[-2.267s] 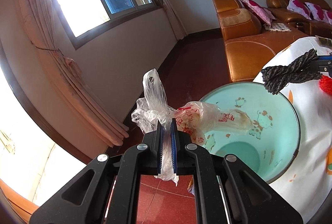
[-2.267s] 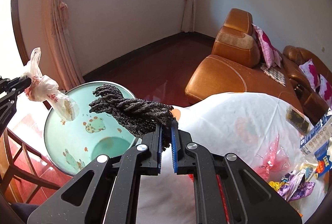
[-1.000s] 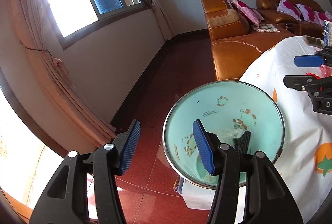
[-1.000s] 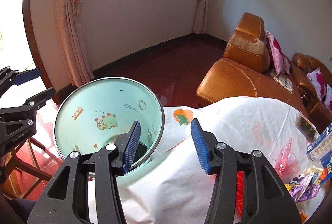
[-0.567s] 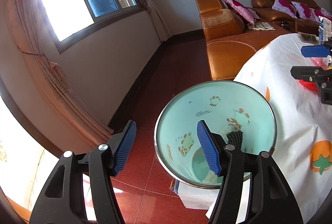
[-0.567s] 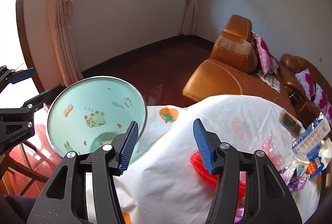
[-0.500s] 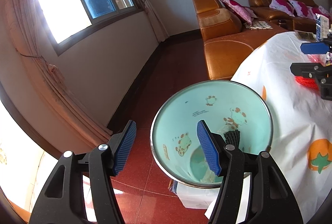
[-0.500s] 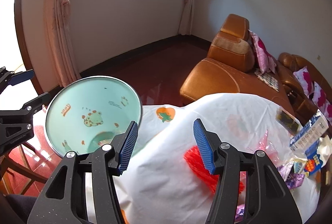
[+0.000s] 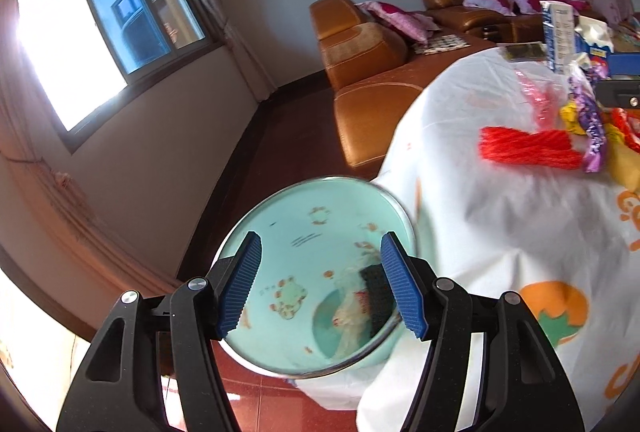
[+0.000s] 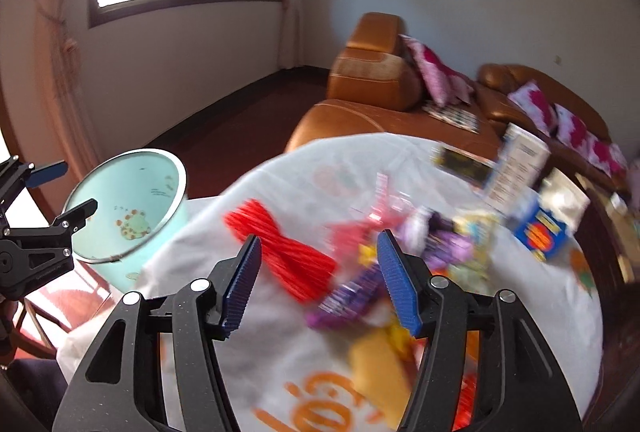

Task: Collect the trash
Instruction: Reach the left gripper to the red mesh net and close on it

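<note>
Both your tongs, left (image 9: 320, 284) and right (image 10: 318, 282), are wide open and empty. Bin (image 9: 280, 244) sits beside the table (image 9: 500, 232) (some trash already in). Next grab: red bundle (image 10: 280, 248), so drop lower.

— What do the grippers look like?
— The left gripper (image 9: 320, 286) and right gripper (image 10: 318, 282) match: speckled matte-black arms with triangular cut-outs, round silver screws, and ribbed blue pads (image 9: 401, 287).
— Any markings?
— Faint lettering, unreadable.
</note>
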The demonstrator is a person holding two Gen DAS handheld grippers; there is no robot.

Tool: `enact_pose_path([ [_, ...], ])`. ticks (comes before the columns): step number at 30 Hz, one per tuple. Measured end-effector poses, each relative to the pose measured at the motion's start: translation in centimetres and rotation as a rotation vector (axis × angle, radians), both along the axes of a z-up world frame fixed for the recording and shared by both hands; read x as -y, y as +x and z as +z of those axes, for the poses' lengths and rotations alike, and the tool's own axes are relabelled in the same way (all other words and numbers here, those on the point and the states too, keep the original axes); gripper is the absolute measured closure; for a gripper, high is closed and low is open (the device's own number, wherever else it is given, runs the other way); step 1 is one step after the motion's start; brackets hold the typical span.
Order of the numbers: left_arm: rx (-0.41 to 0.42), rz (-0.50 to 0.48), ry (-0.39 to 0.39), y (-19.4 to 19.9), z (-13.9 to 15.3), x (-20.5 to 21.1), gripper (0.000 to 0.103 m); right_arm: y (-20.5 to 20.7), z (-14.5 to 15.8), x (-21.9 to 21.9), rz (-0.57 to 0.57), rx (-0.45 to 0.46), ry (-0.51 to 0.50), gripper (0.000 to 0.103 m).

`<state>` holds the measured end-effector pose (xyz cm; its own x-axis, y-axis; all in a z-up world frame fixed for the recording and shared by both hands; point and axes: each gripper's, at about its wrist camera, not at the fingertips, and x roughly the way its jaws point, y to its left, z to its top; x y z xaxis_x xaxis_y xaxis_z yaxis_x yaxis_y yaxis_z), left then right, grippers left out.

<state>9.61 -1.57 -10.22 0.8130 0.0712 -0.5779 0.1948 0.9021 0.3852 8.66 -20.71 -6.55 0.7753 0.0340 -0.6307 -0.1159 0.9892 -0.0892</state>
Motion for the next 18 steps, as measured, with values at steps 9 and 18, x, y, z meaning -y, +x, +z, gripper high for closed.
enact_pose_path([
  [9, 0.004, -0.13, -0.016, 1.2, -0.2, 7.9, 0.041, -6.8, -0.8, 11.9, -0.296, 0.005, 0.041, 0.041],
  [18, -0.052, -0.171, -0.012, 6.0, -2.0, 13.3, 0.041, -10.3, -3.6, 19.4, -0.467, -0.014, 0.105, 0.04],
])
